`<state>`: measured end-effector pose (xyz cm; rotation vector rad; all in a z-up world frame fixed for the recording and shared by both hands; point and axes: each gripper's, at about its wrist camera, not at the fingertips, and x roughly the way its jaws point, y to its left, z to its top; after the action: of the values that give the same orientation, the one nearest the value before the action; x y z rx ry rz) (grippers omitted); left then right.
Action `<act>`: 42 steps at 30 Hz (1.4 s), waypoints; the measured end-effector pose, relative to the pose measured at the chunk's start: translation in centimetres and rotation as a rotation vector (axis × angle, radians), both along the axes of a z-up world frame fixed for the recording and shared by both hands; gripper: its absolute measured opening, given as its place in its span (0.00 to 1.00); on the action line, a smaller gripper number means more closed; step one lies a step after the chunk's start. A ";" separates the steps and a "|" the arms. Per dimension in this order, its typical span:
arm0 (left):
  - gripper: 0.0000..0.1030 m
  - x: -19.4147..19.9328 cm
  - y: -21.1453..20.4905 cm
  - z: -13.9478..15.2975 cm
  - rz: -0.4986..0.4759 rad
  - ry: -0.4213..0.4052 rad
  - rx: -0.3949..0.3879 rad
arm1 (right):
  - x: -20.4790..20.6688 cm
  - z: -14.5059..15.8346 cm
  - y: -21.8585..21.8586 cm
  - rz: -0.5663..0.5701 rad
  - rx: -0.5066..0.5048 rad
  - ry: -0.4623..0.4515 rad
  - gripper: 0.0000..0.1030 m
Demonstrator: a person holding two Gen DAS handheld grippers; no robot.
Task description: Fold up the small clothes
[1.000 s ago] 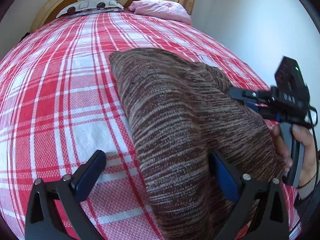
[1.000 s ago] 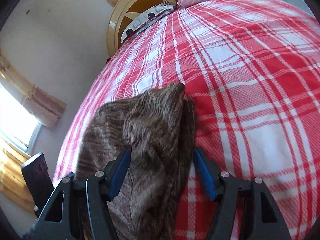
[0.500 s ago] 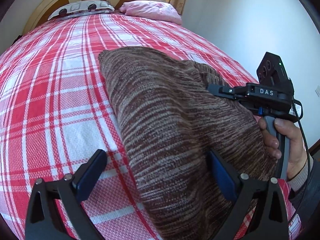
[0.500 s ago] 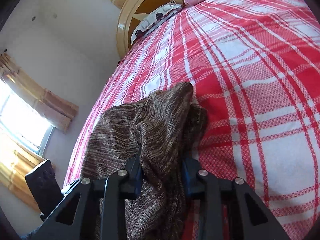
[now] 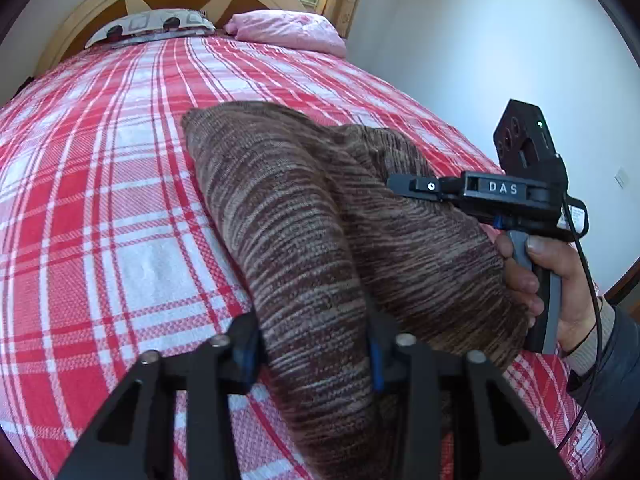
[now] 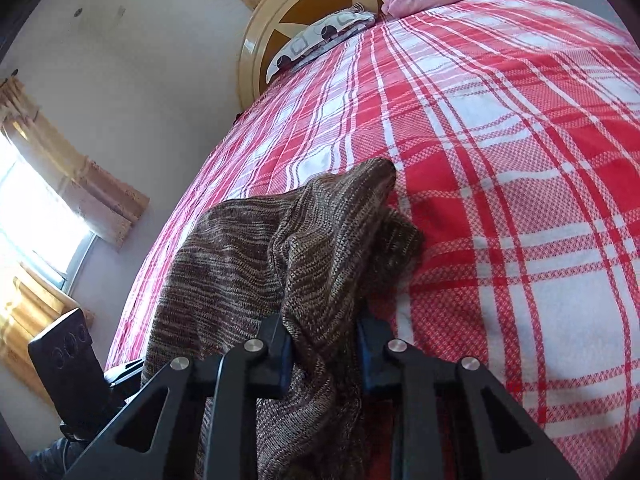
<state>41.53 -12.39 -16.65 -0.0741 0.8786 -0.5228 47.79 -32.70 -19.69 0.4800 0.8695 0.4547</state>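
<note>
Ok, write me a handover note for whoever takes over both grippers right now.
Left gripper: jaws closing on a bunched near edge of the brown striped knit garment.
Right gripper: jaws closing on another bunched part of it.
The garment lies rumpled on the red and white plaid bedspread.
Done: both grips being taken.
Left: the fold itself, then smoothing it flat.
</note>
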 end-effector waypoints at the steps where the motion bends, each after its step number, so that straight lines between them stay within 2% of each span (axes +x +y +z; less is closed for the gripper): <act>1: 0.32 -0.2 0.2 0.2 0.008 -0.003 -0.006 | -0.2 0.4 0.2 0.001 -0.015 -0.013 0.22; 7: 0.29 -1.8 2.0 1.6 0.025 0.000 -0.061 | -2.0 3.0 2.0 0.020 -0.008 -0.073 0.22; 11: 0.29 -3.3 3.1 2.6 0.022 -0.017 -0.047 | -3.0 3.3 3.7 0.034 -0.010 -0.071 0.21; 16: 0.29 -4.8 5.1 4.1 0.036 -0.046 -0.054 | -4.3 3.4 5.4 0.044 0.059 -0.052 0.21; 32: 0.28 -10.9 12.5 7.7 0.144 -0.144 -0.053 | -8.3 7.0 14.8 0.173 0.155 -0.120 0.21; 42: 0.28 -14.4 17.4 7.9 0.215 -0.178 -0.036 | -10.0 7.9 21.0 0.259 0.196 -0.132 0.21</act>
<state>27.13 4.96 -8.77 -0.1512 0.6780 -0.3381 37.77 -11.71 -11.83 0.5123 0.7655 0.8056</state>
